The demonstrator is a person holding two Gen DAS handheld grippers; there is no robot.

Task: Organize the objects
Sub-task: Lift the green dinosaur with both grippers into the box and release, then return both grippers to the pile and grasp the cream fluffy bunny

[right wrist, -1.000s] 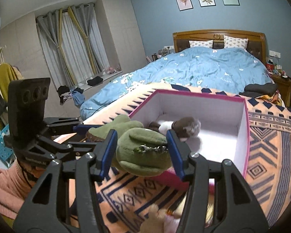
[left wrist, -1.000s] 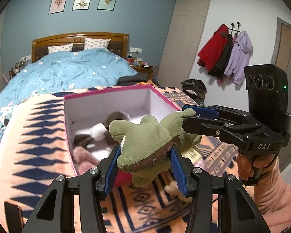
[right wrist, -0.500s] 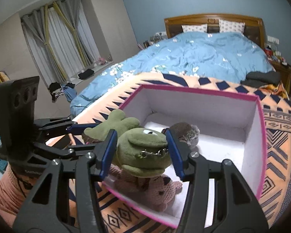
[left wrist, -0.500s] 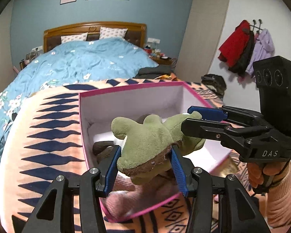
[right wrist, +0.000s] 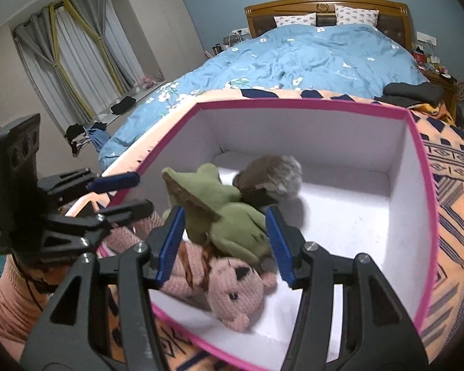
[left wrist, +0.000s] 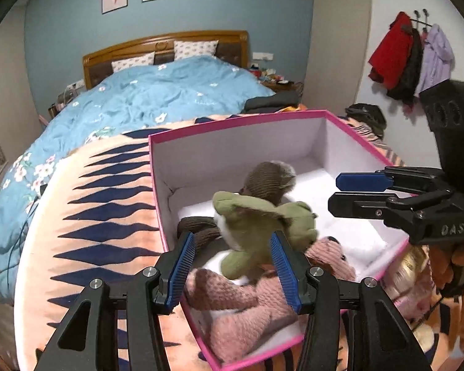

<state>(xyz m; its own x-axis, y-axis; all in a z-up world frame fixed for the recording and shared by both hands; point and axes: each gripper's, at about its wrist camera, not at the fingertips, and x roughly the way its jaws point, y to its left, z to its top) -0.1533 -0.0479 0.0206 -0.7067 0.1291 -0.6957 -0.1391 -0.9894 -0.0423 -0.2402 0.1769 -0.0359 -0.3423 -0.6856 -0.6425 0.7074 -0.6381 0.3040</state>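
A green frog plush lies inside the pink-rimmed white box, on top of a pink knitted bear and beside a brown knitted toy. My left gripper is open, its blue pads either side of the frog and apart from it. My right gripper is open too, above the frog and the bear. The box rim fills the right wrist view.
The box sits on an orange and navy patterned blanket at the foot of a bed with a blue floral duvet. A blond-haired doll lies outside the box at right. Coats hang on the wall.
Both grippers carried the frog plush over the box, lowered it and opened. The frog has dropped onto the pink bear inside the box.
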